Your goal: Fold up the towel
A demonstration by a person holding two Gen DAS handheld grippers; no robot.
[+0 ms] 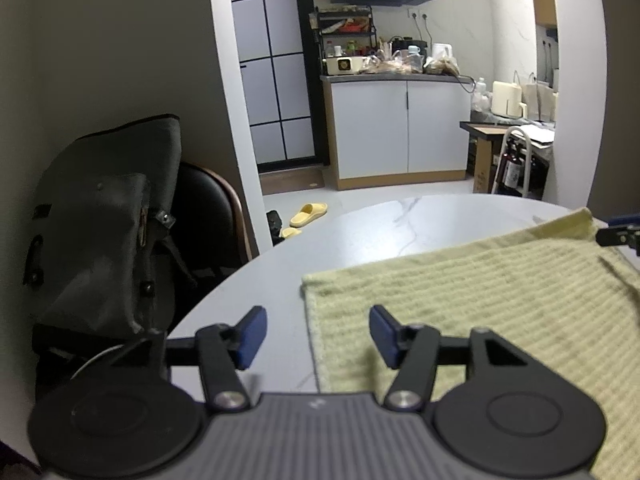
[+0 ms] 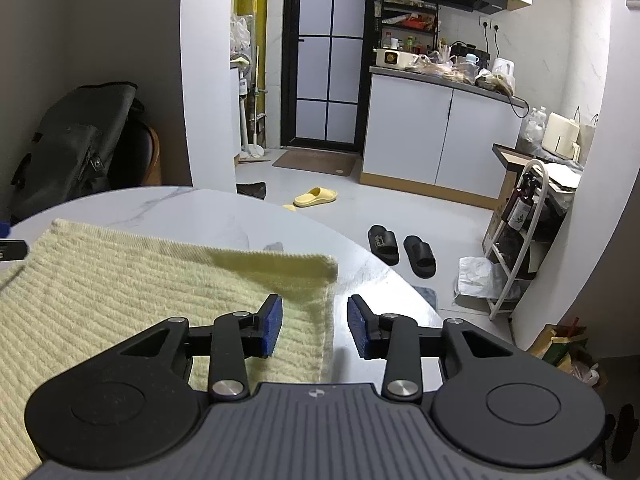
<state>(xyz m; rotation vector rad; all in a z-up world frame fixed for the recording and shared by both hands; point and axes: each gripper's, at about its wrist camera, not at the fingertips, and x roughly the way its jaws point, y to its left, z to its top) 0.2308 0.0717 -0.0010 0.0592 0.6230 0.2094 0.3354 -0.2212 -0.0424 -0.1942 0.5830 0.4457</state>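
The near part of the towel (image 1: 480,300) is cut off in both wrist views, hidden under the gripper bodies, so how far it runs toward the person cannot be told. Its far right part is also lost at the frame edge in the left wrist view, where only a dark sliver of the right gripper's finger can be made out beside the towel's far corner. In the right wrist view a similar dark sliver at the left edge is too clipped to identify with certainty.

The left gripper (image 1: 318,338) is seen with its jaws spread wide and nothing between them. The towel's left edge is found running right between the two blue pads (image 1: 252,336): the left one is over bare table (image 1: 400,224), the right one over the ribbed cloth. Whether the pads touch the surface cannot be judged.

The right gripper (image 2: 315,330) is likewise seen parted and empty. The towel (image 2: 120,292) is spread flat to its left and ahead, and the cloth's right edge is caught between the pads, the left pad over fabric, the right one over marble. A darker yellow patch is noted just ahead of the left pad, near the towel's far right corner; shadow or damp cannot be told apart.
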